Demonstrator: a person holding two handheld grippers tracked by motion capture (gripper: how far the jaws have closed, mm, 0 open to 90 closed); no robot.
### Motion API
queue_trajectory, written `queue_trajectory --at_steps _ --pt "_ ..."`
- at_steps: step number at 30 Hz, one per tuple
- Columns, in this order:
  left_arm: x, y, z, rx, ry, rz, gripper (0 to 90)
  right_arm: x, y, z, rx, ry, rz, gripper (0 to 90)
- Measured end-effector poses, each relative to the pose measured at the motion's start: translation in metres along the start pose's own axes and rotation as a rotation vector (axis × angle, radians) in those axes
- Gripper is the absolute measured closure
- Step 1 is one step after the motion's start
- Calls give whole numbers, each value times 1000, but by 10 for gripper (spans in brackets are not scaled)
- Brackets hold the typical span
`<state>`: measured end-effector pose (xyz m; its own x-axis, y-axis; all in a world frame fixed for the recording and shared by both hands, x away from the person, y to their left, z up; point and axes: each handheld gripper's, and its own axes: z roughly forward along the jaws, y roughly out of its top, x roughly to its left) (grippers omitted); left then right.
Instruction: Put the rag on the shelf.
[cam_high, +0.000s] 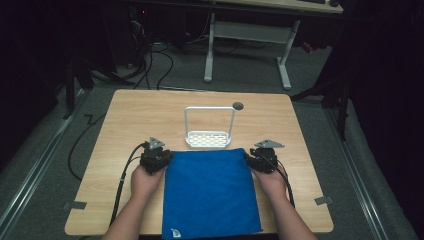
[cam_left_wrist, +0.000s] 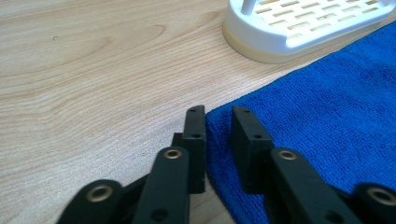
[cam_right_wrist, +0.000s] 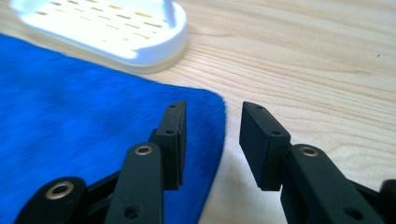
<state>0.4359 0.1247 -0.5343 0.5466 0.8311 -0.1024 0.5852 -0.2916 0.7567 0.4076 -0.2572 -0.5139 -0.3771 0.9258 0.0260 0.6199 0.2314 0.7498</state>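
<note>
Your blue cloth lies flat on the wooden table, and its near edge hangs a little over the table's edge. It is bright blue and fuzzy, with soft rounded corners and a small white tag at its near left corner. The white rack, a little tray with slots and a tall handle, sits just past the cloth's far edge. Your left gripper is at the cloth's far left corner. Its jaws stand a little apart, with the cloth's edge between them. Your right gripper is at the cloth's far right corner. Its jaws are wider apart, one over the cloth and one over bare wood.
</note>
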Motion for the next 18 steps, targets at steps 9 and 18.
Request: queue_trajectory --at_steps 9,18 --pt "-1 -1 0 3 -2 7 830 -1 4 23 20 11 5 628" --pt "-2 -1 -1 5 3 20 862 3 2 26 26 -3 -31 745"
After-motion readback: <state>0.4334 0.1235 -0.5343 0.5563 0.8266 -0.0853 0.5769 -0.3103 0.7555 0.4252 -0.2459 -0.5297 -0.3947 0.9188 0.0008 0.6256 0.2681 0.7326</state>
